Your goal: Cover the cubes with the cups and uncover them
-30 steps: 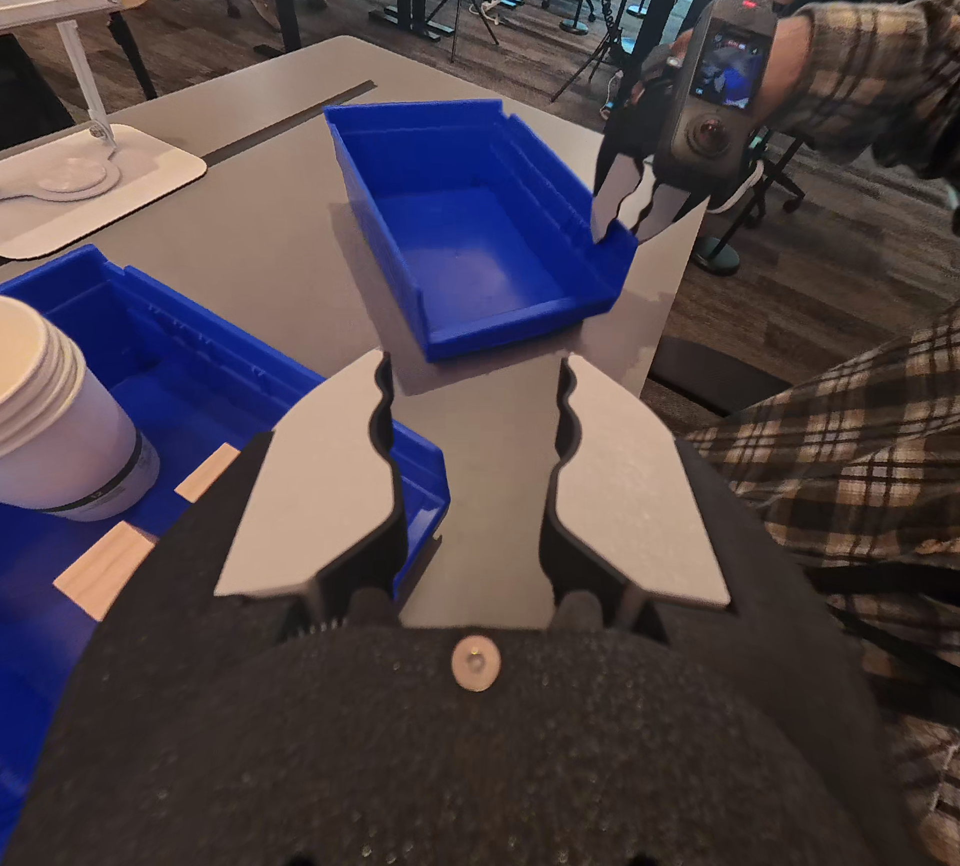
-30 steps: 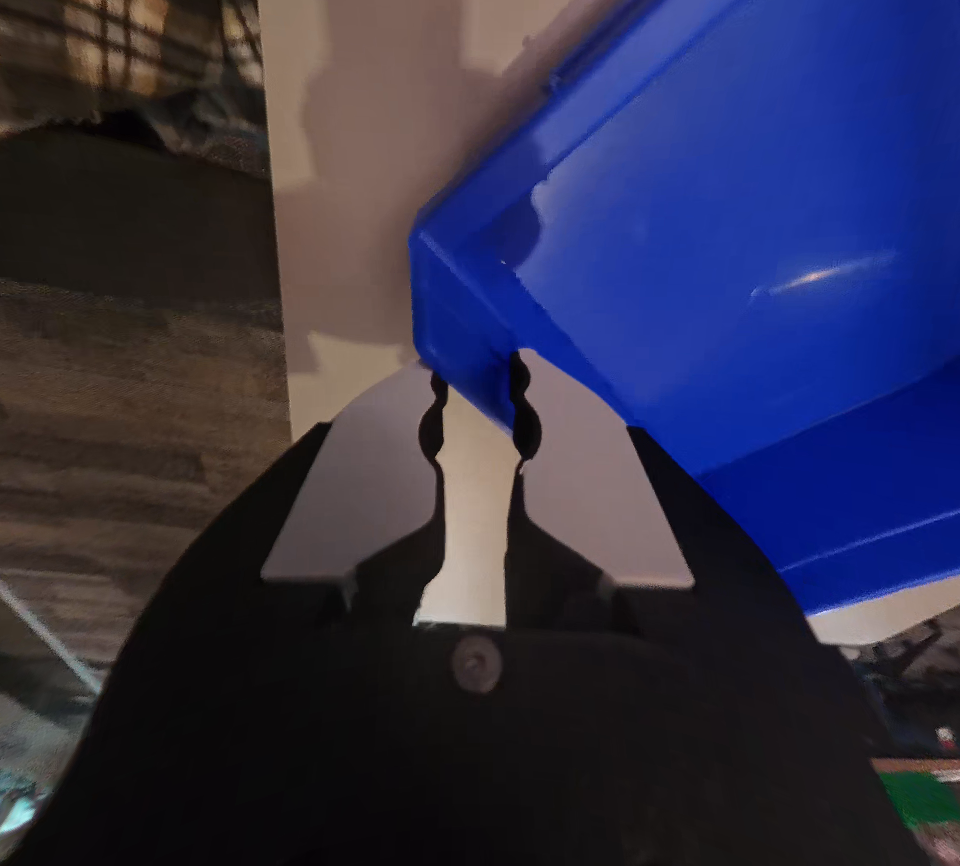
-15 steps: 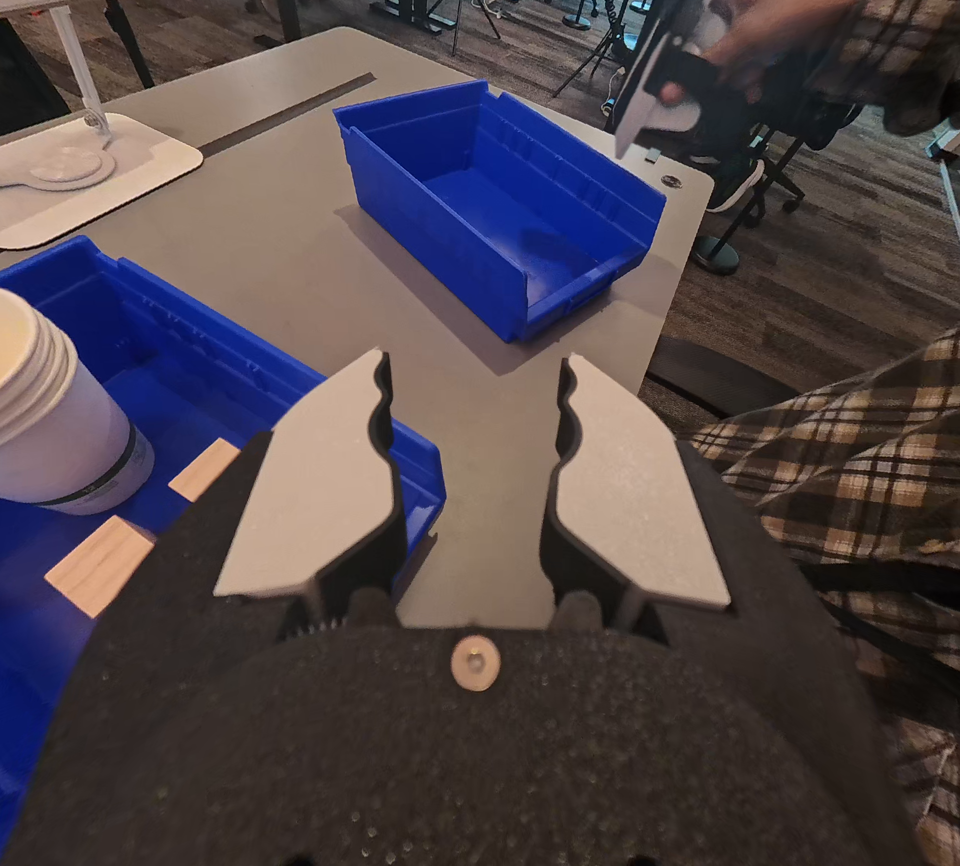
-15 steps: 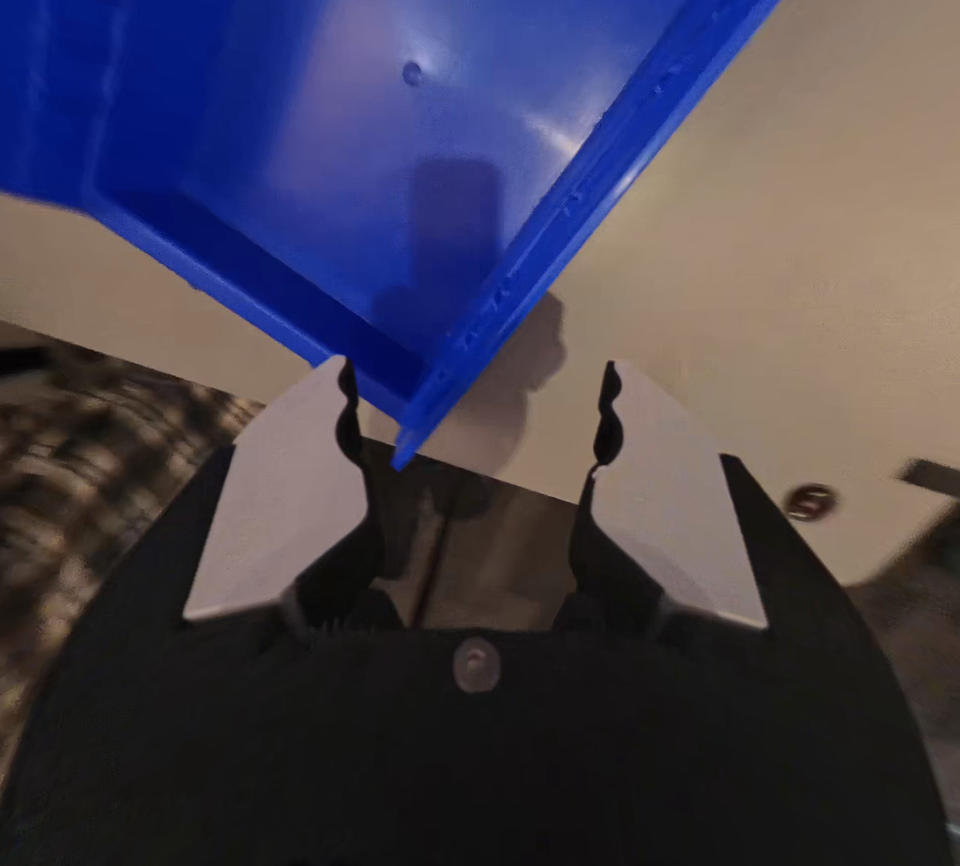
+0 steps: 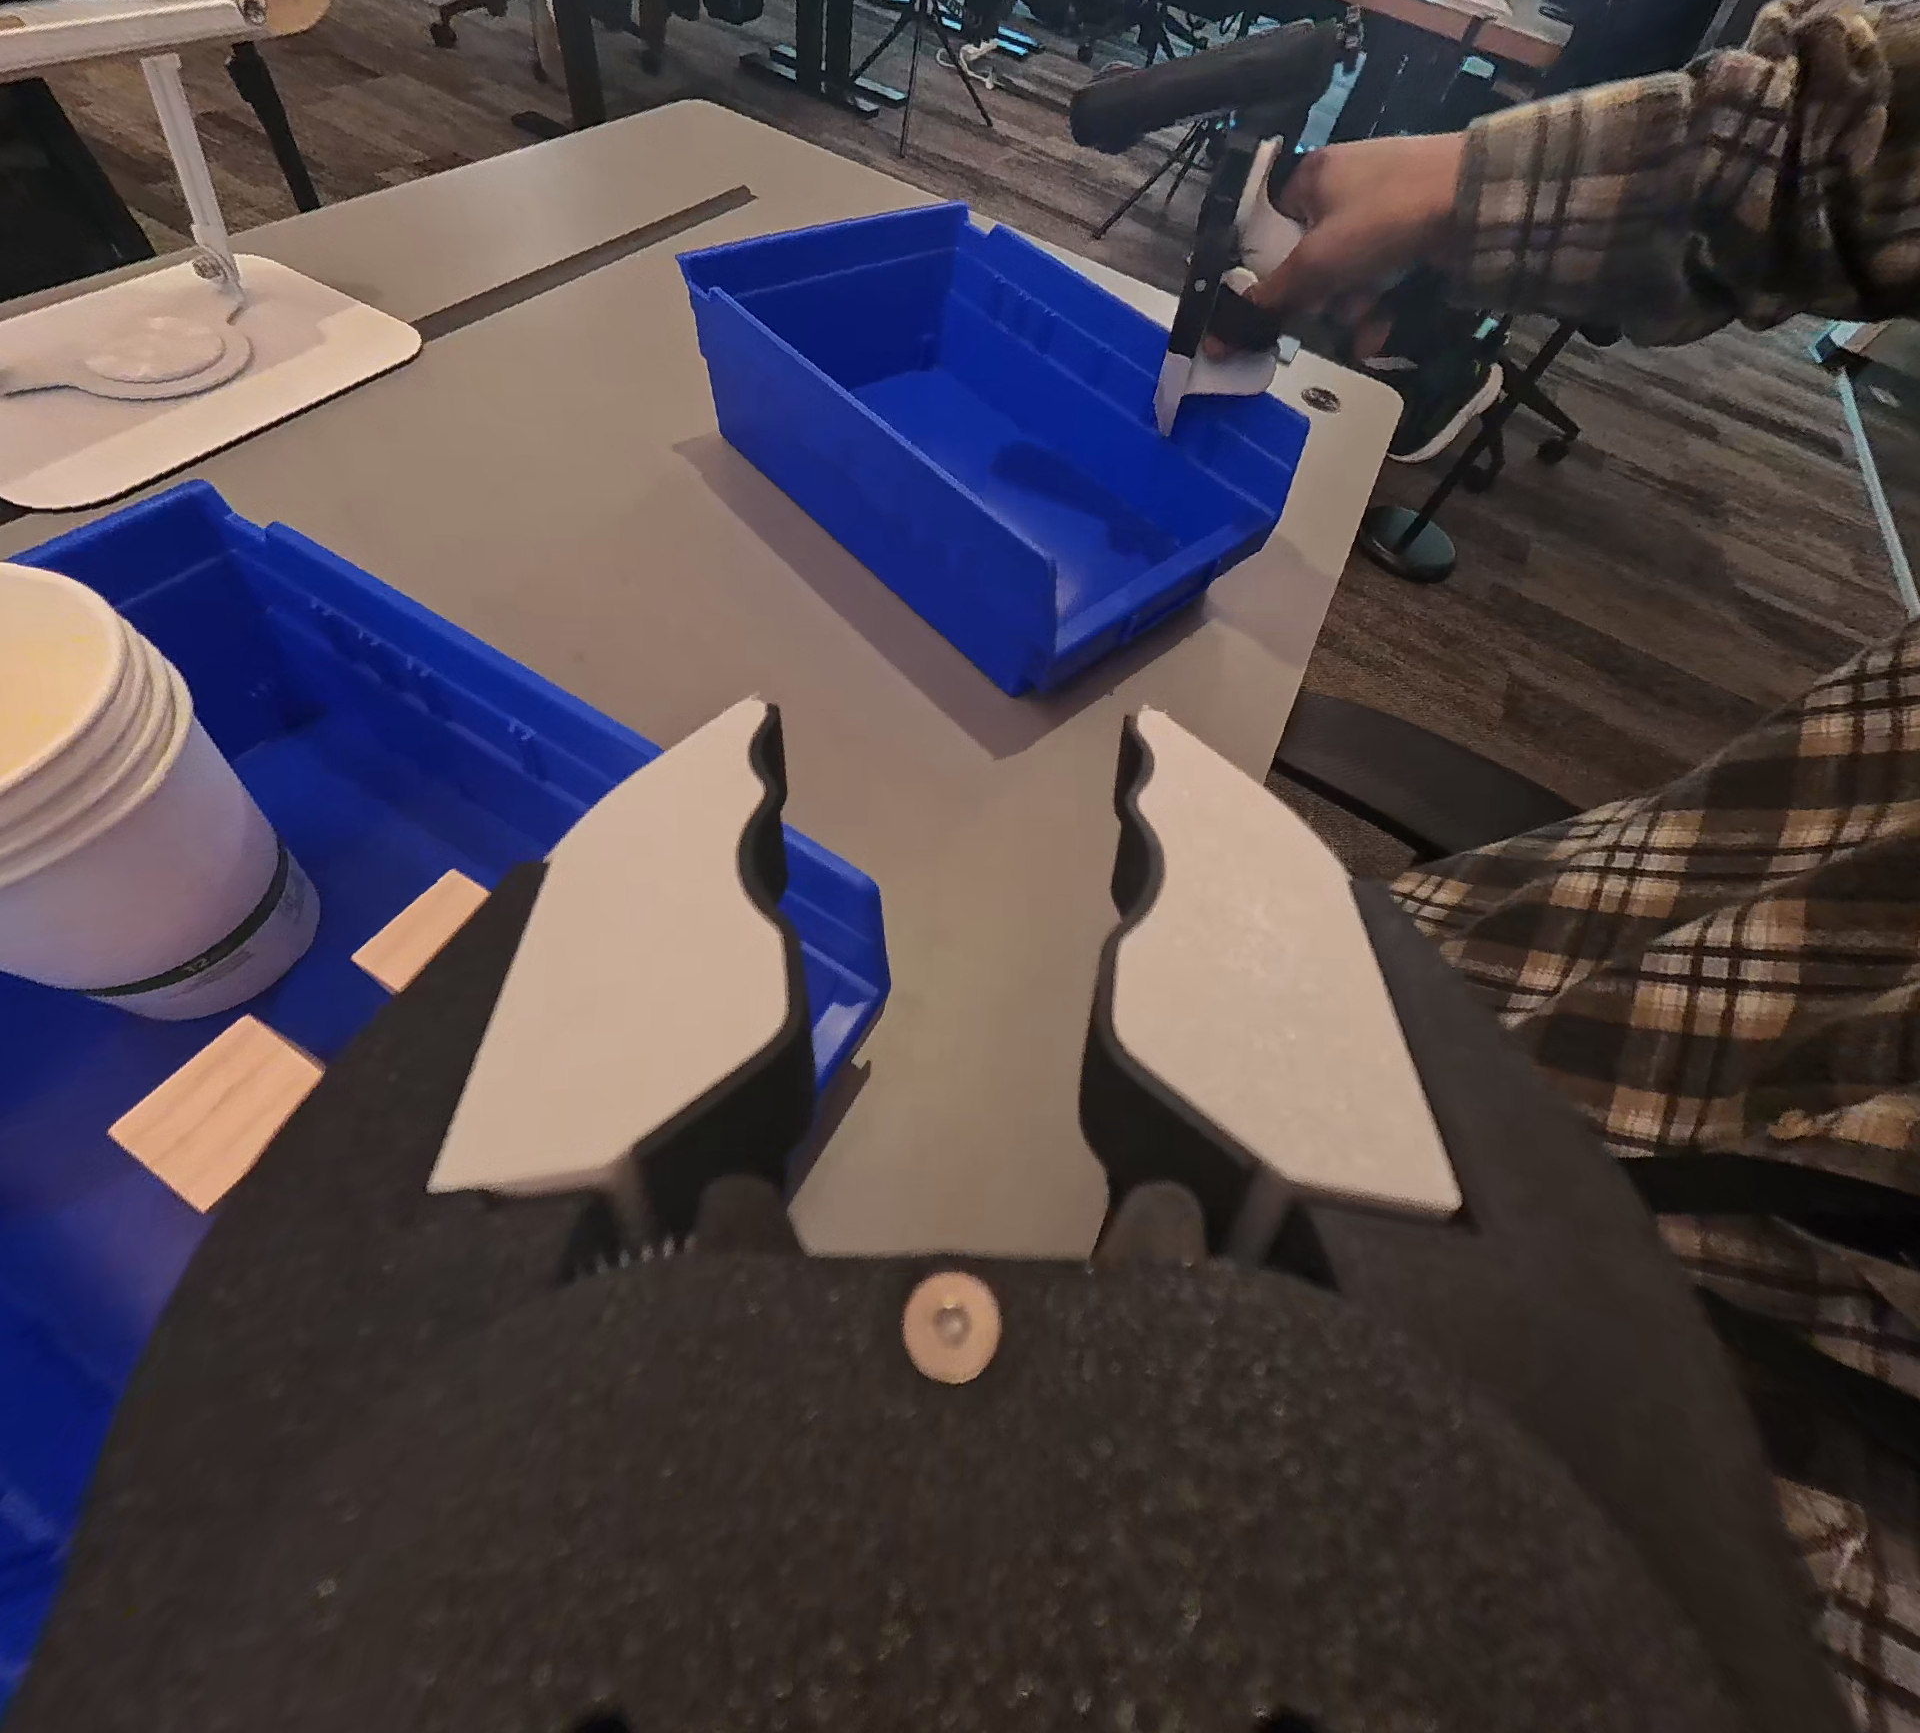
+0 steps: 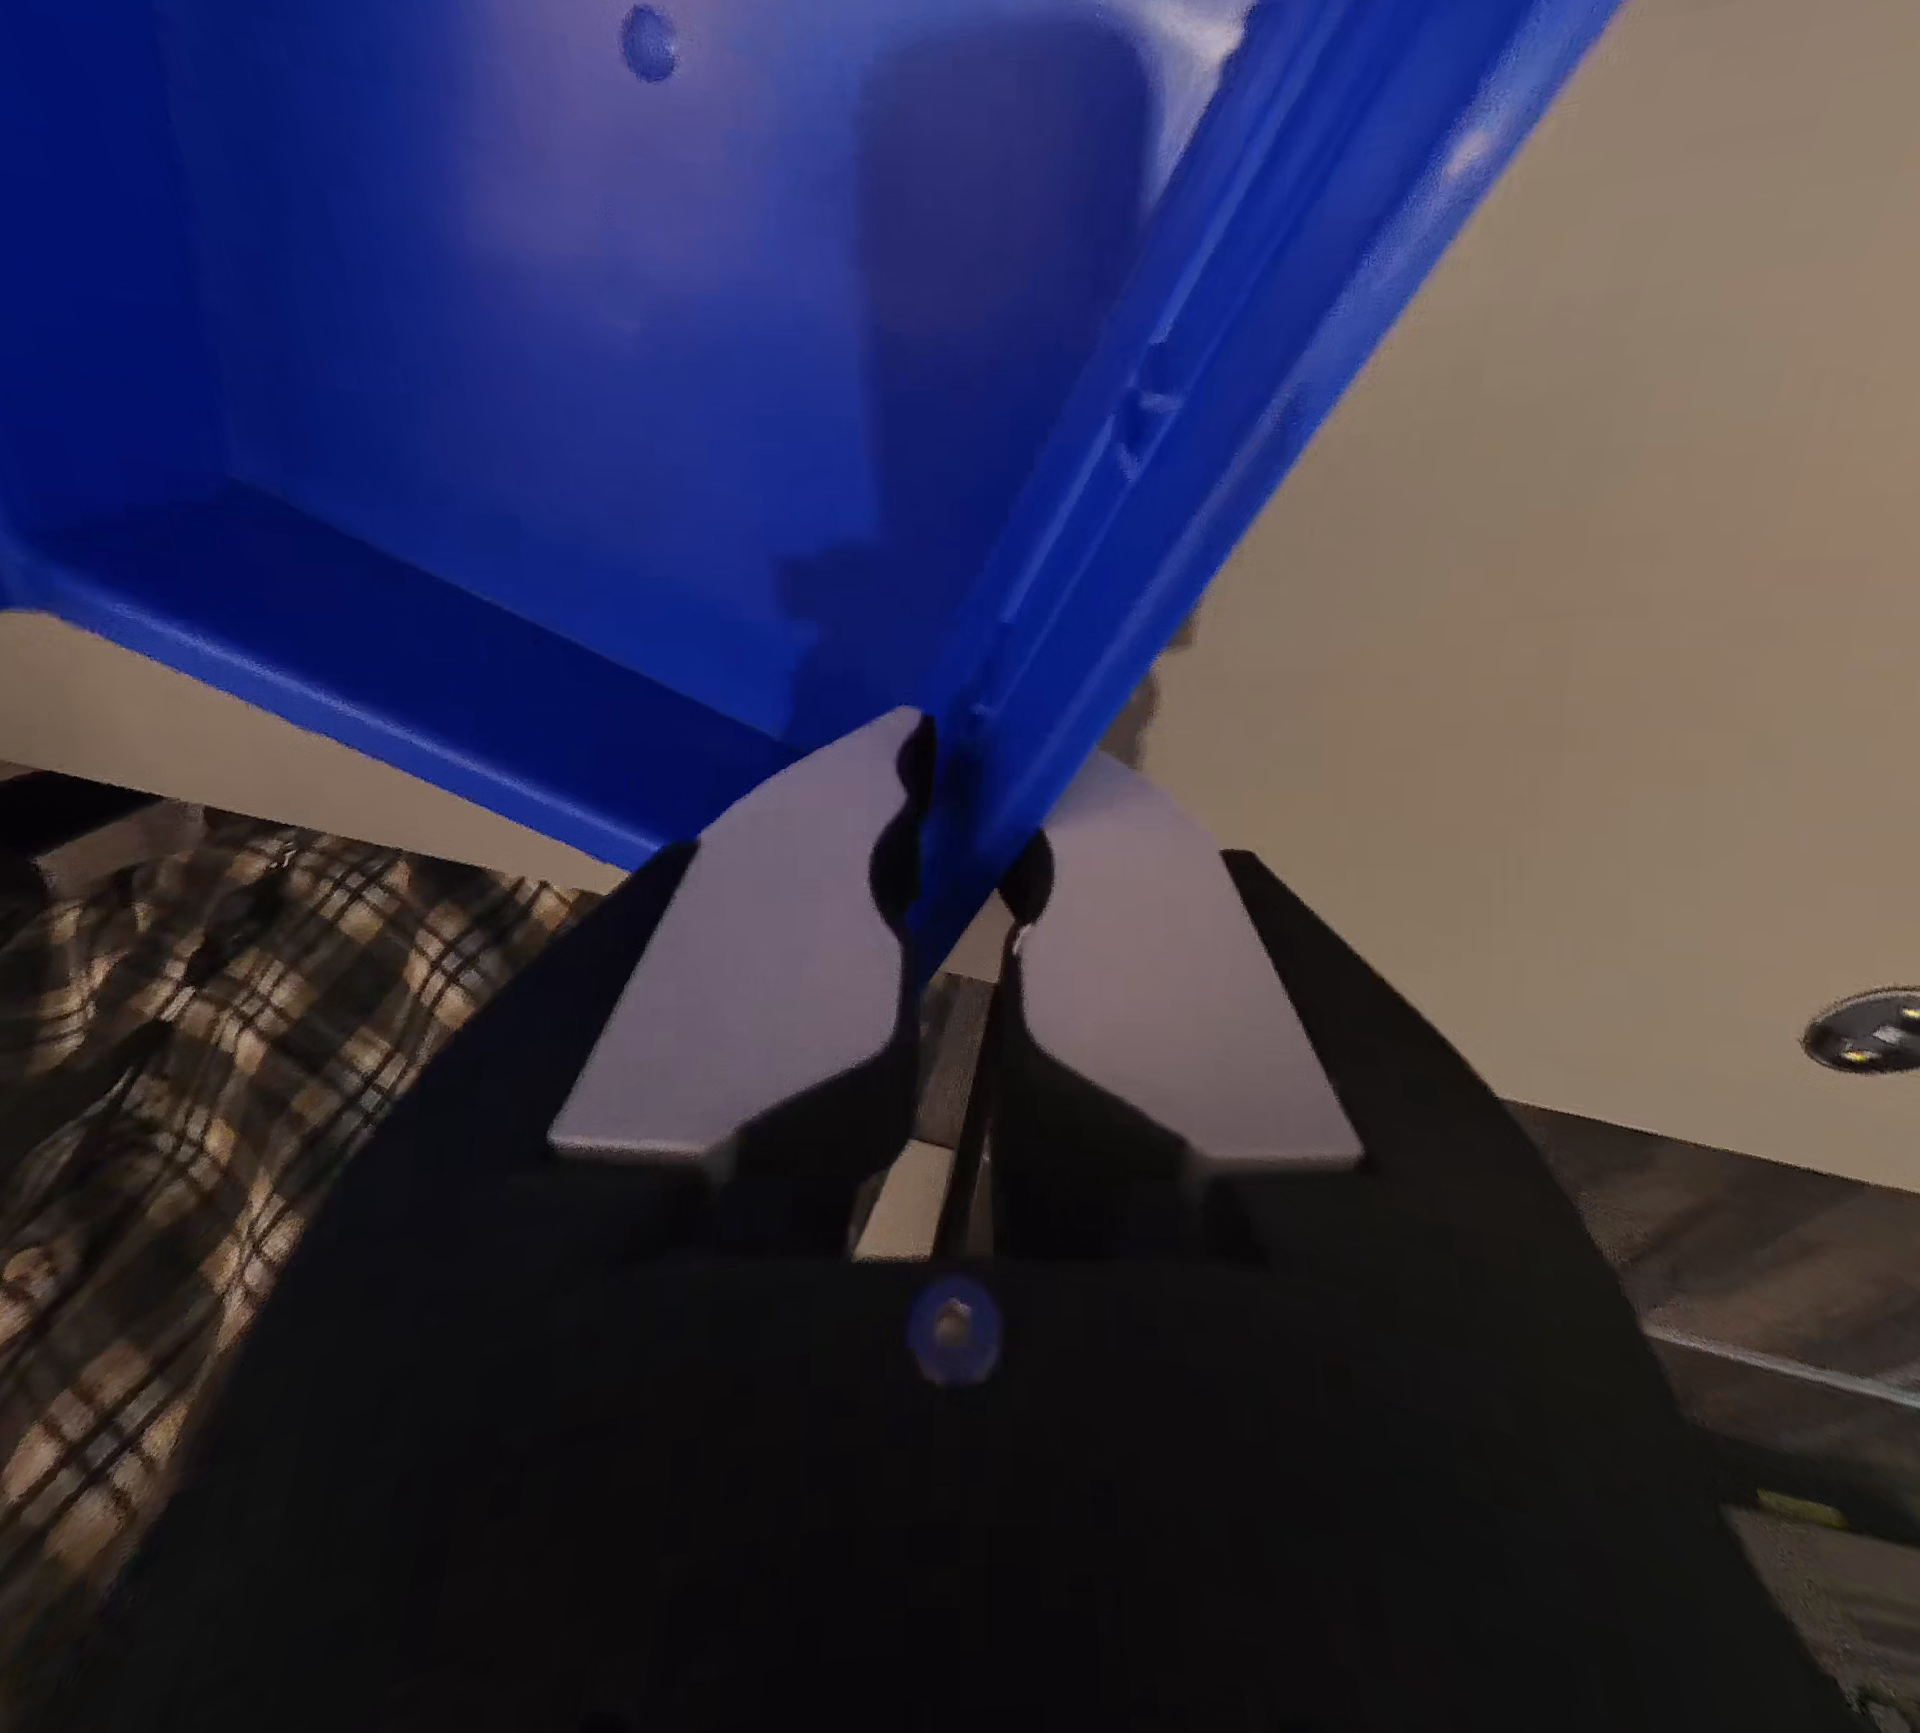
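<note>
Two bins: a pair of blue plastic storage bins sit on the grey table, an empty one near the far corner and a stocked one close by on the left.
Right gripper: its fingers are pinched narrow on the empty bin's side wall near a corner, one inside and one outside, apparently a grip for shifting or steadying the bin rather than reaching into it.
Left gripper: fingers spread wide and holding nothing, it hovers above bare table beside the stocked bin, seemingly waiting its turn.
Cups: a nested stack of white paper cups stands upright, mouth up, in the stocked bin.
Cubes: two pale wooden cubes lie on that bin's floor just beside the stack, uncovered.
Stage: judging by this, covering has not begun; the work area is being arranged.
Risk: a grip at the corner could swing the light bin.
</note>
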